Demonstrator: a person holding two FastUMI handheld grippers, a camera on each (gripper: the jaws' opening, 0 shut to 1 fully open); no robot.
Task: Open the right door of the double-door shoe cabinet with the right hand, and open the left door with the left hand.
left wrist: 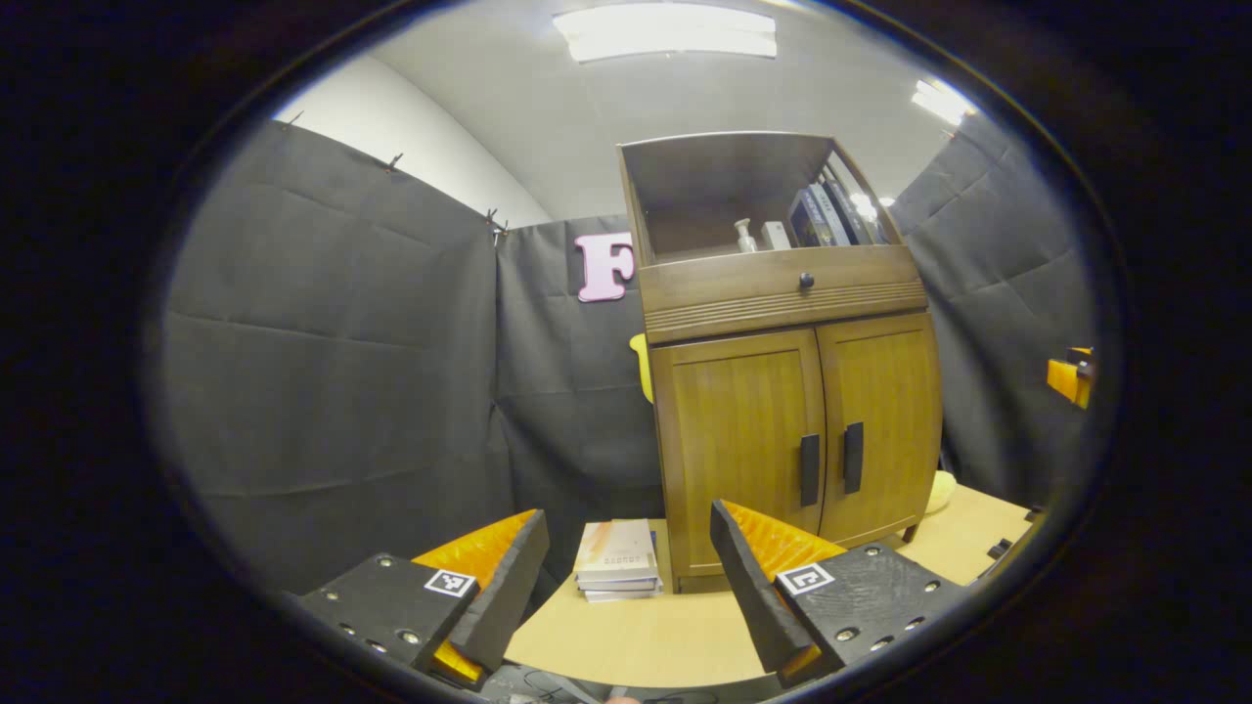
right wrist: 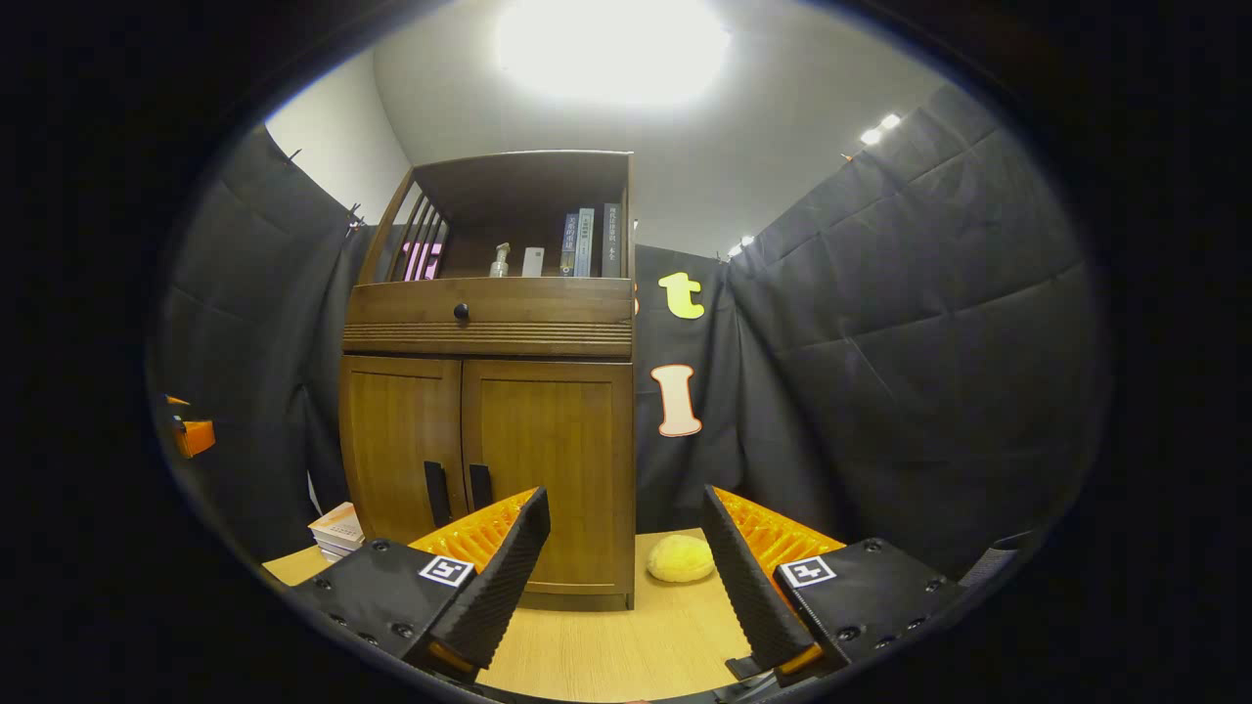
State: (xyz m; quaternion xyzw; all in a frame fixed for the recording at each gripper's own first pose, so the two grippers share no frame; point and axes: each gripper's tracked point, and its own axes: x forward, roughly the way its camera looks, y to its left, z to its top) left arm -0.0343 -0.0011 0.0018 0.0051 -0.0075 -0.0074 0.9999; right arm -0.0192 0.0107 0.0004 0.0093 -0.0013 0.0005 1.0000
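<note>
Warm brown wood with fine vertical grain on the shoe cabinet (left wrist: 782,391), both doors alike, left door (left wrist: 740,445) and right door (left wrist: 878,425). Black on the two upright door handles (left wrist: 827,462) and on the round drawer knob (left wrist: 806,281). Horizontal ribbed grooves along the drawer's lower edge (right wrist: 487,338). Pale light wood on the table (right wrist: 626,640). Soft yellow on the fluffy ball (right wrist: 682,558). Whitish and beige covers on the stacked books (left wrist: 616,560). Dark spines on the shelf books (right wrist: 589,242). Black-and-white square markers on the gripper bodies (right wrist: 446,570).

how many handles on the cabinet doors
2: the left door handle and the right door handle, side by side where the closed doors meet. The drawer above has a separate knob.
</note>
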